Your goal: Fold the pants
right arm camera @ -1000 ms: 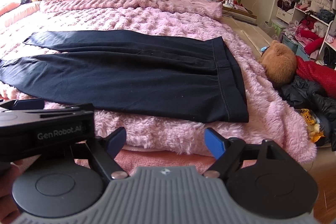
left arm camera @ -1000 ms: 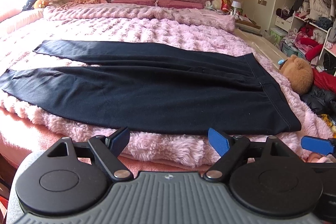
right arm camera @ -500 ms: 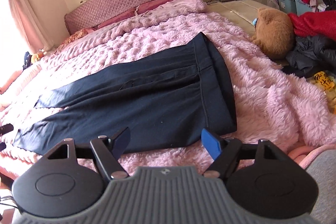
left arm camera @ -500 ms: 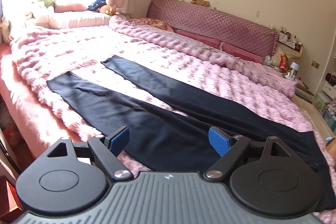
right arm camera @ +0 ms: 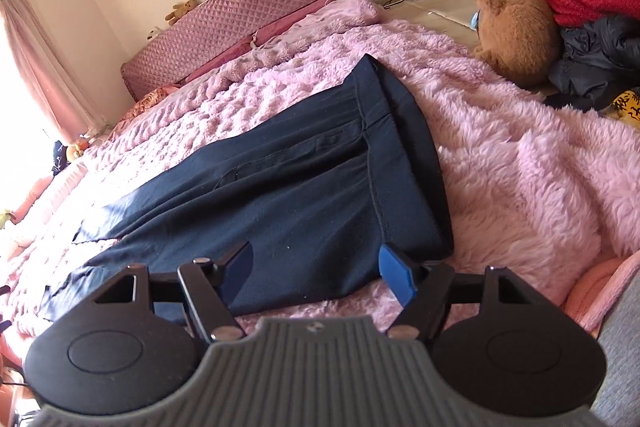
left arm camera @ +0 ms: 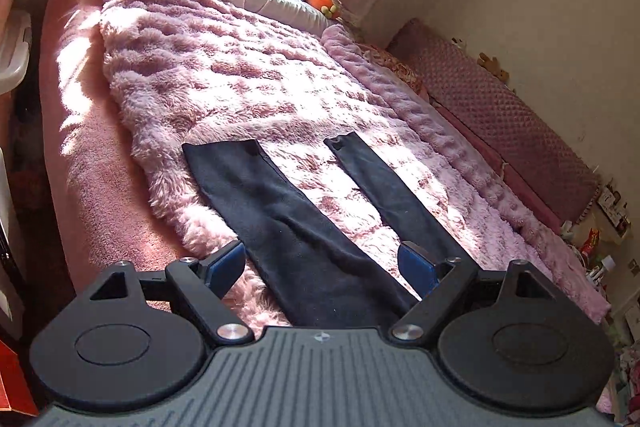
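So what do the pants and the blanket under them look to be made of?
Pants: dark navy woven or knit cloth, matte, with stitched seams and lint specks; probably cotton blend, can't be sure. Blanket: pink long-pile plush, tufted and shaggy, likely synthetic fleece.

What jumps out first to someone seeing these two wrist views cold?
Dark navy pants lie flat across a fluffy pink blanket, waistband at the right gripper, both legs spread apart ahead of the left gripper. Both grippers stand open with nothing held. A brown teddy bear sits beside the bed near the waistband end.
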